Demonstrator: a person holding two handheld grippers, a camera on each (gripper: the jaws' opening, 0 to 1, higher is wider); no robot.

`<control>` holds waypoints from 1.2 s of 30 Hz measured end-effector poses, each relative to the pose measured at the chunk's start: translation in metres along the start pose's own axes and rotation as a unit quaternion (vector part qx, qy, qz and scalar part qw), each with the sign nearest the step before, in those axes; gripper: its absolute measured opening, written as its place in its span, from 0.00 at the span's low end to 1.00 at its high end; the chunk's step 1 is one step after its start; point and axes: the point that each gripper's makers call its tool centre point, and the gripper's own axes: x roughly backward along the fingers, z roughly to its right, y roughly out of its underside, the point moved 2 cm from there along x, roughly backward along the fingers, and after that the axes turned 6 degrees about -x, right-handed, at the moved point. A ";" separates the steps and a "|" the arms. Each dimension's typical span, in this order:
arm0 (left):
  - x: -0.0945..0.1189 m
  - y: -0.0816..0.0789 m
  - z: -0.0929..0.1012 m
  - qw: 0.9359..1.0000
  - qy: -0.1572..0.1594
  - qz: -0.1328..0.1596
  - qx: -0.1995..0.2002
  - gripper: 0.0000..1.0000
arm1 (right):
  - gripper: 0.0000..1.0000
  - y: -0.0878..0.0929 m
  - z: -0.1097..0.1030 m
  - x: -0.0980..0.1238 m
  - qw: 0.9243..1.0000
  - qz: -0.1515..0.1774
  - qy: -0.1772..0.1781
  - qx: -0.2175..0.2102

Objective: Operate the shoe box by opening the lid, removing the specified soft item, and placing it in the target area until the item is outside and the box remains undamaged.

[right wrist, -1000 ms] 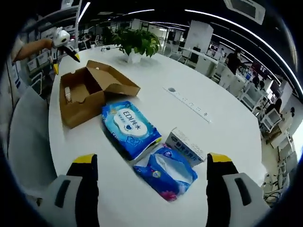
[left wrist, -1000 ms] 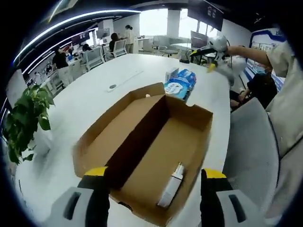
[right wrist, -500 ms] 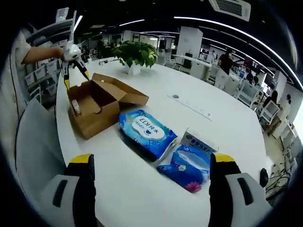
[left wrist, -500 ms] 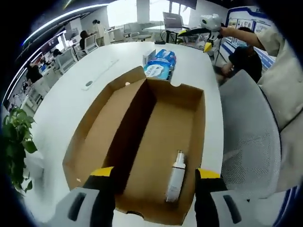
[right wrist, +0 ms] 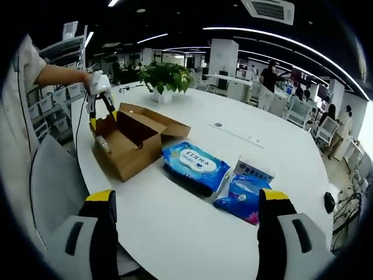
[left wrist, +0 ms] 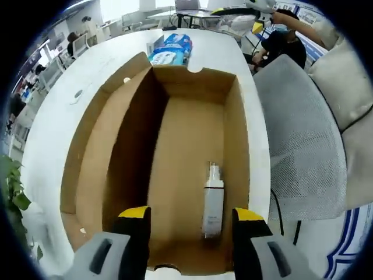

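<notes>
an open-plan office with ceiling light strips, desks and people far off; in it a large white table (right wrist: 280, 175) carries everything.

in the left gripper view the left gripper (left wrist: 189, 233) hangs over the near end of the open shoe box (left wrist: 175, 122), its yellow-tipped jaws spread wide with nothing between them. just beyond the jaws a small white bottle (left wrist: 213, 201) lies flat on the box floor, near the box's right wall, cap pointing away. the lid (left wrist: 96, 151) is folded out to the left, lying over the table. past the far end of the box, by the table's far edge, sit a blue wipes pack (left wrist: 170, 48) and a small white carton (left wrist: 154, 42). a grey mesh chair (left wrist: 297, 140) stands against the table's right edge.

in the right gripper view the right gripper (right wrist: 183, 216) is held above the near edge of the table, jaws wide apart and empty. ahead, mid-table, lie the wipes pack, a blue tissue pack (right wrist: 240, 197) and the white carton, close together. the shoe box sits at the table's left edge with the left gripper above it, held by a person's hand (right wrist: 88, 80). a potted plant (right wrist: 164, 77) stands behind the box.
</notes>
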 end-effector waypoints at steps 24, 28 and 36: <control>-0.039 0.010 0.017 0.996 0.051 -0.040 -0.062 0.35 | 0.96 0.008 -0.026 0.011 1.000 0.007 0.011 -0.025; -0.042 0.008 0.019 0.996 0.051 -0.036 -0.061 0.34 | 0.96 0.009 -0.026 0.010 1.000 0.008 0.012 -0.027; -0.058 0.010 0.017 0.995 0.040 -0.039 -0.082 0.24 | 0.96 0.010 -0.032 0.007 1.000 0.007 0.005 -0.029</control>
